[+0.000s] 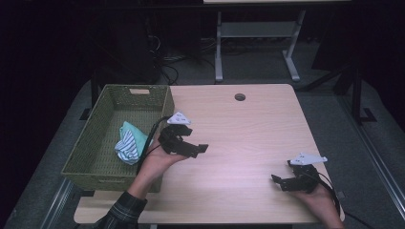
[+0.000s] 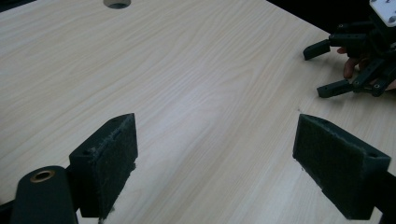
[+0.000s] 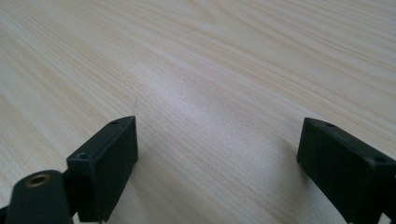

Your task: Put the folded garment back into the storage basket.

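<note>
My left gripper [image 1: 196, 139] is held over the table just right of a green woven basket [image 1: 90, 157], and it points toward the table's middle. In the left gripper view its jaws [image 2: 215, 135] stand wide open over bare wood, with nothing between them. My right gripper [image 1: 282, 172] rests low near the table's front right corner, aimed left. Its jaws [image 3: 217, 140] are also wide open above bare wood. The left gripper view catches the right gripper [image 2: 355, 60] far off at the top right. Inside the basket lie a teal cloth [image 1: 135, 131] and a striped cloth [image 1: 126, 148].
The light wooden table [image 1: 248, 129] has a round cable hole [image 1: 239, 97] near its far edge. The basket overhangs the table's left side. Behind the table, a white desk frame [image 1: 253, 33] and cables lie on the dark floor.
</note>
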